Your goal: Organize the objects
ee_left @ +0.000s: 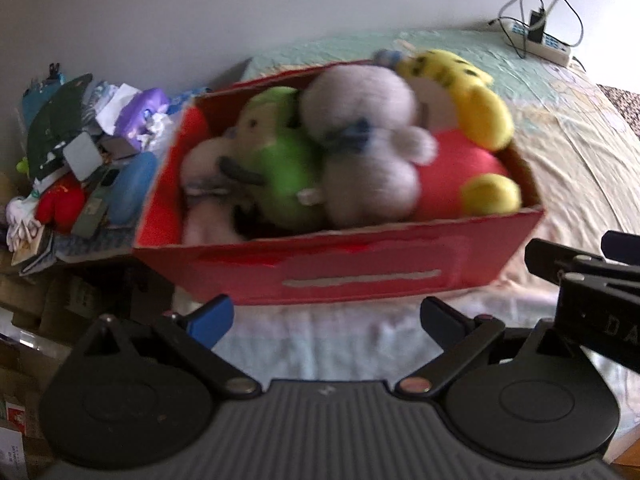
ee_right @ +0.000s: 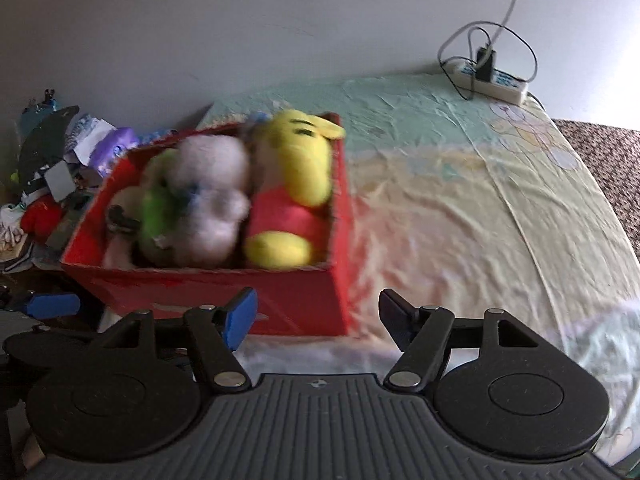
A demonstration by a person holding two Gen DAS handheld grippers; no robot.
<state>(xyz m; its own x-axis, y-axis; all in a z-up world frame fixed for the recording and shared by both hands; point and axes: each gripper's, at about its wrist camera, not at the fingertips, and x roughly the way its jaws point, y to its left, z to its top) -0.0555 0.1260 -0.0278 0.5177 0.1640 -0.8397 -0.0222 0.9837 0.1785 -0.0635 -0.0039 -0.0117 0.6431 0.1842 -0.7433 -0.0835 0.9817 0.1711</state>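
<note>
- Left tool [ee_left: 326,322]: jaws wide, nothing between them; lower centre of the left wrist view, just short of the red cardboard box [ee_left: 360,272].
- Right tool [ee_right: 318,316]: jaws wide and empty too; lower centre of the right wrist view, at the box's near right corner.
- The box sits on the pale patterned bed sheet [ee_right: 460,200], centre-left in both views, packed with soft toys: yellow plush bear in a red shirt [ee_left: 460,120], grey-white plush animal [ee_left: 368,148], green plush toy [ee_left: 280,152].
- Risk: toys are heaped above the rim. The yellow bear overhangs the far right corner, so tilting or shoving the box could tip it out.
- Risk: the box's left end looks to sit near the bed edge, by the pile of mixed clutter [ee_left: 80,160] at frame left. A push that way could drop it off or jam it into the pile.
- Risk: cardboard wall is thin; a one-sided pinch may buckle it, and a lift from one end would likely spill.
- Risk: soft sheet could bunch under the box and drag.
- Risk: both tools are close together; the right one shows at the right edge of the left wrist view. Collision is possible if both go for the same wall.
- White power strip with cables [ee_right: 492,80] at upper right, well apart; no concern.
- Frames are blurred, so exact contact cannot be judged.
</note>
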